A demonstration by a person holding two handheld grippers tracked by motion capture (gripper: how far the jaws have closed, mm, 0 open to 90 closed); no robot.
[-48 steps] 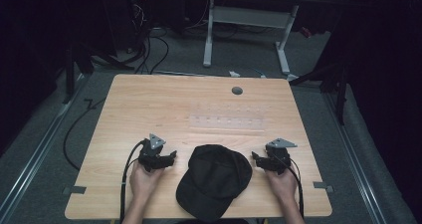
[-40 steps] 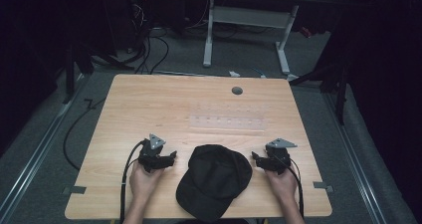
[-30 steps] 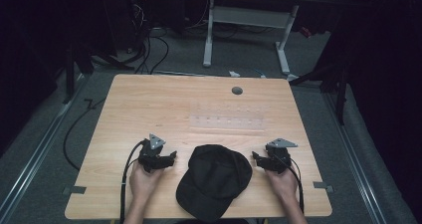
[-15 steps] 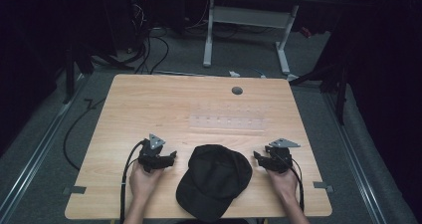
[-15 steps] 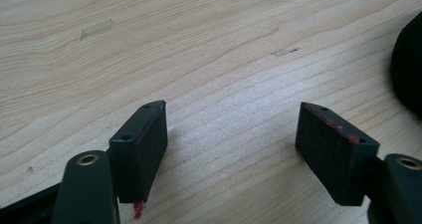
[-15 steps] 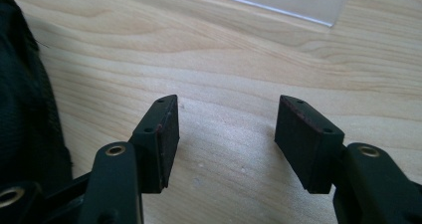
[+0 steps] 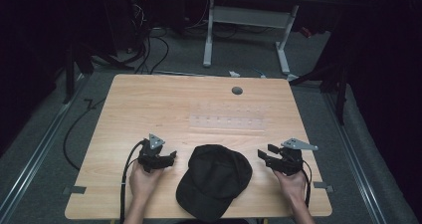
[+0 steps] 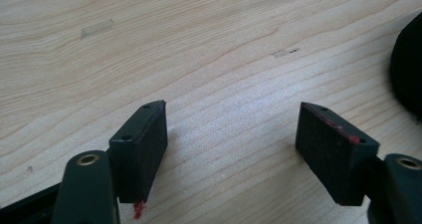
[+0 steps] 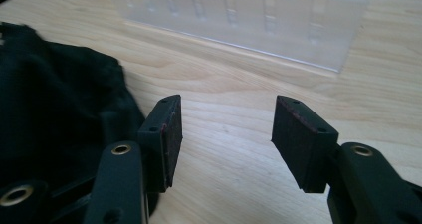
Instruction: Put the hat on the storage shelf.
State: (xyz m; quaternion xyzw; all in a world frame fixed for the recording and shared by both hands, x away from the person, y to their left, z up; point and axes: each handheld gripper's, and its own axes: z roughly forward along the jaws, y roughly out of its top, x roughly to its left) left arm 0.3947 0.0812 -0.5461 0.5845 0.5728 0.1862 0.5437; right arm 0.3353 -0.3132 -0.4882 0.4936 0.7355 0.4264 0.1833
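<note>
The wooden surface [image 7: 149,104] is ringed by grey carpet [image 7: 45,149]. A white-legged desk [image 7: 246,20] and cables [image 7: 149,40] are seen behind, in darkness.

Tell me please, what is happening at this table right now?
A person sits at a wooden table with tongs in each hand. A black cap lies between them, not yet gripped. The left tongs rest open beside it. The right tongs have just been closing a little, with nothing between them. A clear plastic rack lies farther back.
</note>
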